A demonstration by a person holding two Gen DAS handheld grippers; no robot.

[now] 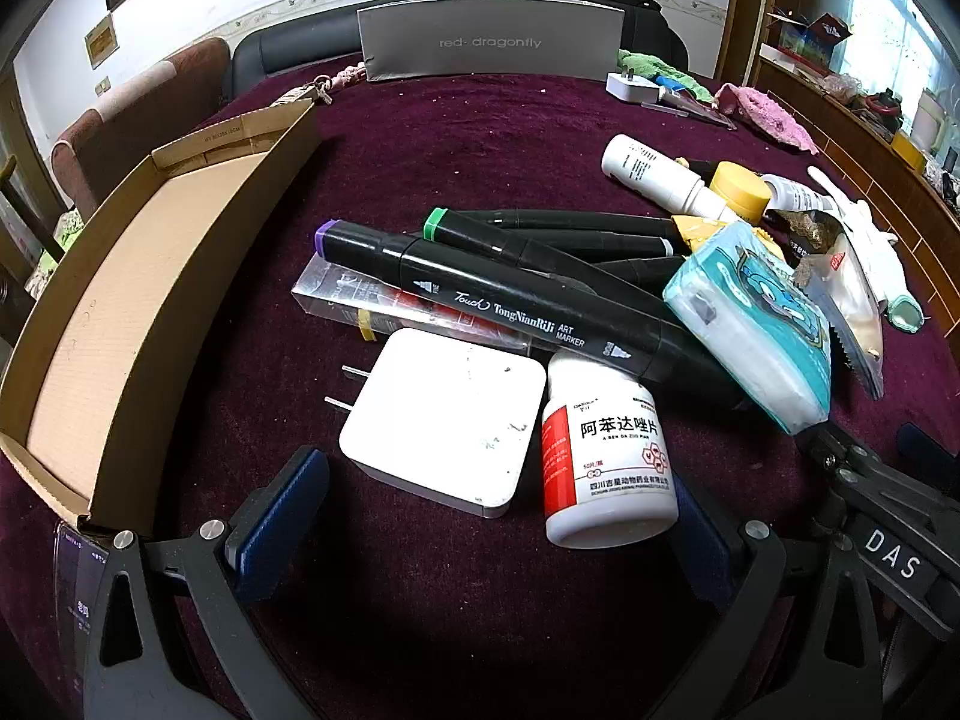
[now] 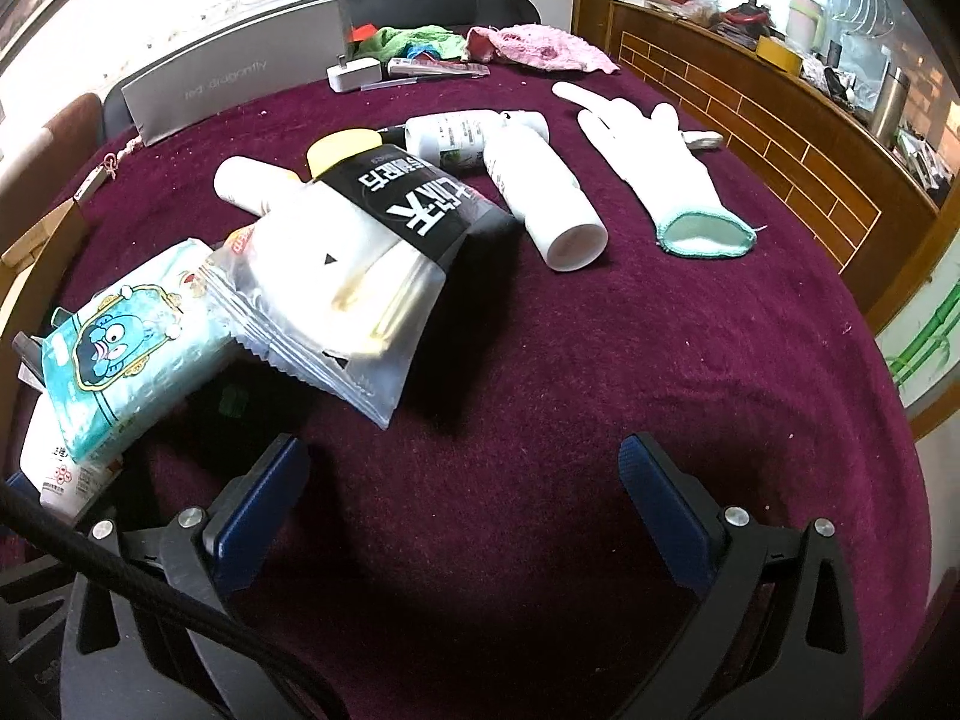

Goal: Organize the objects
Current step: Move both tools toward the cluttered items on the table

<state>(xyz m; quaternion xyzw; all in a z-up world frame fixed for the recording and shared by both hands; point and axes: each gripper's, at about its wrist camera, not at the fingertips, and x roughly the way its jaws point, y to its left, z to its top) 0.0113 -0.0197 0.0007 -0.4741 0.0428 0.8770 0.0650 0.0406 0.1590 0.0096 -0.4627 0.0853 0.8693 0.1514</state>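
A pile of objects lies on the maroon tablecloth (image 1: 456,138). In the left wrist view a white charger (image 1: 444,420) and a white pill bottle (image 1: 606,456) lie just ahead of my open, empty left gripper (image 1: 492,516). Behind them lie black art markers (image 1: 510,300) and a teal tissue pack (image 1: 756,324). An open cardboard box (image 1: 138,300) stands at the left. My right gripper (image 2: 462,498) is open and empty over bare cloth. Ahead of it lie a snack packet (image 2: 354,264), the tissue pack (image 2: 120,354), a white tube (image 2: 540,198) and a white glove (image 2: 654,162).
A grey "red dragonfly" box (image 1: 492,42) stands at the table's far edge beside a second charger (image 1: 630,87), green cloth and pink cloth (image 2: 540,48). A wooden cabinet (image 2: 750,114) runs along the right. A yellow-capped bottle (image 1: 738,192) lies in the pile.
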